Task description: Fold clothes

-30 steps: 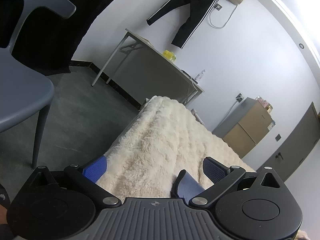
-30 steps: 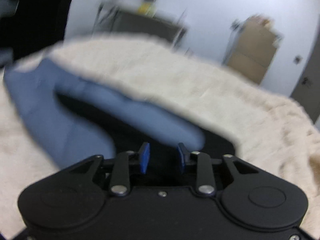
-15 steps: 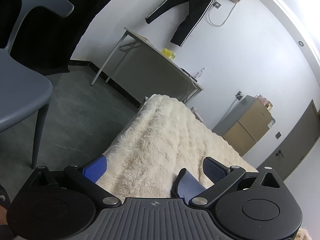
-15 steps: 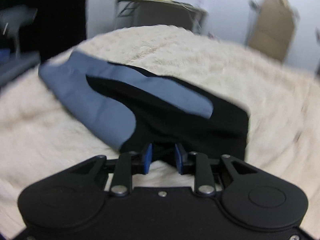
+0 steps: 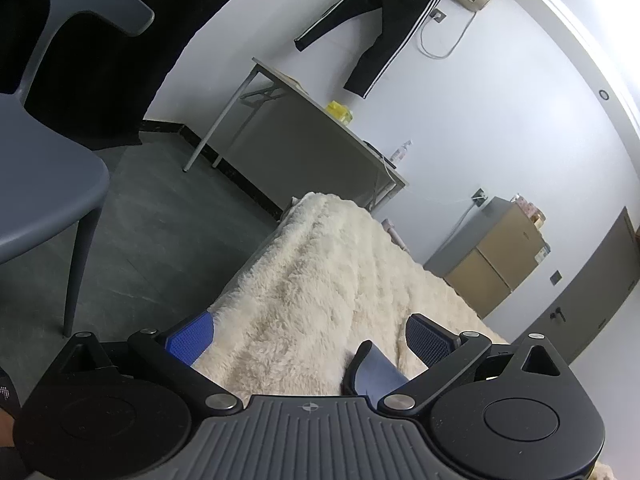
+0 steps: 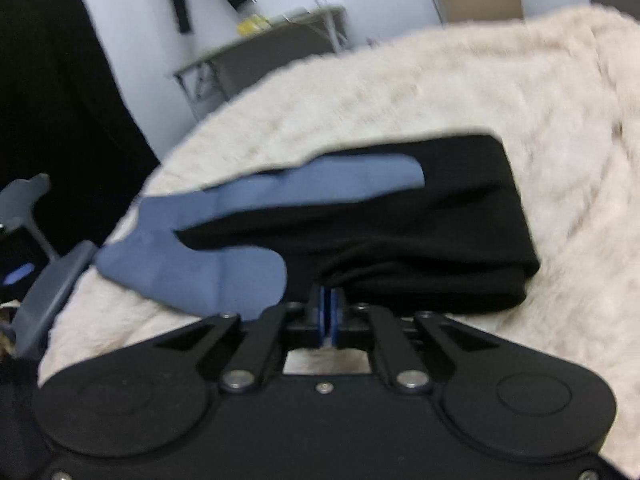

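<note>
A black garment with blue-grey panels (image 6: 400,232) lies partly folded on the cream fluffy blanket (image 6: 440,92). My right gripper (image 6: 329,300) is shut on the garment's near edge, its blue pads pressed together on the black cloth. In the left wrist view, my left gripper (image 5: 308,332) is open above the blanket (image 5: 320,280), holding nothing. A small blue-grey bit of the garment (image 5: 376,372) shows just inside its right finger.
A grey plastic chair (image 5: 40,184) stands left of the bed on the dark floor. A grey folding table (image 5: 312,136) stands at the far wall, with black trousers (image 5: 384,20) hanging above. A cardboard-coloured cabinet (image 5: 500,256) and a door (image 5: 592,300) are at the right.
My right gripper has closed from a narrow gap onto the garment's near edge and the view has swung. The left gripper has stayed almost still and open.
</note>
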`<state>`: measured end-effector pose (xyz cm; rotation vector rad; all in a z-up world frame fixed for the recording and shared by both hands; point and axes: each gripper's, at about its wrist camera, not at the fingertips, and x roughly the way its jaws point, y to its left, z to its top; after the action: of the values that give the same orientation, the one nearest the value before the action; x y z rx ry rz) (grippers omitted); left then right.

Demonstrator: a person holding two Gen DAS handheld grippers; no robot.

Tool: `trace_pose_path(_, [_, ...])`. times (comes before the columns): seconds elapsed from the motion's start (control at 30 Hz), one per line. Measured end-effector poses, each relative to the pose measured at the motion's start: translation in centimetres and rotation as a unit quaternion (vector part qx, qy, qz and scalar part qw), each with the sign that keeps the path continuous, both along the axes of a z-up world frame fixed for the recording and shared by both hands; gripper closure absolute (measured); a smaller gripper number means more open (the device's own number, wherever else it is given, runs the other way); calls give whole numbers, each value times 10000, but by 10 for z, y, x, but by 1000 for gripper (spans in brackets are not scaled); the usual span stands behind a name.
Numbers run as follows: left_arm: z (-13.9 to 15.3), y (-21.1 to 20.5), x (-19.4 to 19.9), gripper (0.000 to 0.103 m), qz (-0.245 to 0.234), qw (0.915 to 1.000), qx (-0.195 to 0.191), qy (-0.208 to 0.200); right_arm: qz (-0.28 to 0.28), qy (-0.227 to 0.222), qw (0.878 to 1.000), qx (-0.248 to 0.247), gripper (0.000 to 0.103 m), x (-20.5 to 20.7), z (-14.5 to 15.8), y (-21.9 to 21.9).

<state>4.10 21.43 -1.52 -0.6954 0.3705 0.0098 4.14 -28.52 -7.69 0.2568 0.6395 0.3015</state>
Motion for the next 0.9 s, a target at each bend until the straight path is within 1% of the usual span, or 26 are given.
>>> trace_pose_path(0.07, [0, 0, 1, 2, -6, 10000, -12, 4, 94, -142, 9998, -60, 103, -14, 5, -4])
trace_pose_path(0.13, [0, -1, 0, 2, -18, 10000, 5, 7, 233, -69, 9993, -266, 103, -22, 1, -4])
trace_pose_path(0.17, [0, -2, 0, 2, -24, 10000, 13, 9, 228, -16, 9991, -348, 103, -24, -1, -4])
trace_pose_path(0.2, [0, -2, 0, 2, -30, 10000, 22, 11, 162, -10, 9993, -329, 102, -23, 0, -6])
trace_pose_path(0.23, [1, -3, 0, 2, -36, 10000, 30, 13, 89, -9, 9995, -299, 97, -22, 1, -7])
trace_pose_path(0.27, [1, -3, 0, 2, -42, 10000, 39, 15, 16, -8, 9996, -269, 94, -20, 2, -9])
trace_pose_path(0.3, [1, -4, 0, 2, -48, 10000, 47, 17, -24, -32, 9999, -158, 89, -15, 5, -10])
trace_pose_path(0.37, [1, -4, 0, 2, -41, 10000, 44, 21, -58, -58, 10000, -47, 88, -2, 11, -8])
trace_pose_path(0.4, [1, -4, 0, 2, -33, 10000, 38, 24, -55, -58, 10000, -39, 85, 0, 11, -8])
trace_pose_path(0.43, [1, -4, 0, 2, -26, 10000, 33, 26, -31, 4, 10000, -59, 80, 8, 11, -5])
trace_pose_path(0.47, [1, -4, -1, 2, -22, 10000, 30, 25, -6, 74, 9999, -82, 77, 17, 10, -1])
trace_pose_path(0.53, [2, -4, -2, 2, -13, 10000, 24, 22, 38, 259, 9996, -90, 76, 29, 2, 2])
trace_pose_path(0.57, [2, -4, -2, 2, -10, 10000, 21, 20, 38, 502, 9985, -227, 76, 38, -6, 6])
trace_pose_path(0.6, [3, -4, -1, 2, -7, 10000, 17, 17, 32, 572, 9981, -238, 76, 40, -10, 6])
trace_pose_path(0.63, [3, -3, -1, 2, 0, 10000, 9, 11, 2, 711, 9974, -120, 76, 44, -17, 5])
trace_pose_path(0.67, [2, -3, -1, 2, 2, 10000, 2, 10, -10, 732, 9973, -63, 76, 46, -19, 4])
trace_pose_path(0.7, [2, -3, 0, 2, 1, 10000, -4, 15, -9, 709, 9975, -39, 85, 45, -19, 4])
trace_pose_path(0.73, [2, -3, 0, 2, 0, 10000, -10, 19, -7, 683, 9977, -19, 99, 45, -19, 3])
trace_pose_path(0.77, [2, -3, 1, 2, -4, 10000, -11, 23, 65, 586, 9983, -9, 100, 42, -16, 5])
trace_pose_path(0.83, [2, -3, 2, 2, -22, 10000, 4, 33, 188, 348, 9991, -168, 100, 34, -8, 10])
trace_pose_path(0.9, [2, -3, 2, 2, -29, 10000, 16, 39, 274, 169, 9994, -148, 102, 26, -3, 9])
